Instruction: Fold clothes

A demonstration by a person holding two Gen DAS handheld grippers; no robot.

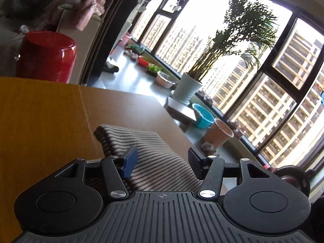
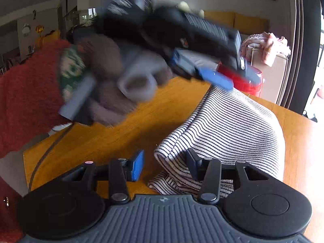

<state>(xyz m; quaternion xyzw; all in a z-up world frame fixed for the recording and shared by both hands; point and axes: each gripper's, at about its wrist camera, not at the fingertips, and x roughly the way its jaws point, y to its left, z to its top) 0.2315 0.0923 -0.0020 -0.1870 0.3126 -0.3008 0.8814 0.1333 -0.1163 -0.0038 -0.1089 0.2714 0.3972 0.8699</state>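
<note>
Both tongs gape wide, gripping nothing. Left tongs hover over the striped cloth, which lies bunched on the wooden table near its far edge. Right tongs sit at the cloth's near hem. Risk: pinching only the top layer of that hump would drag the fold crooked, or slide the cloth off the edge.
</note>
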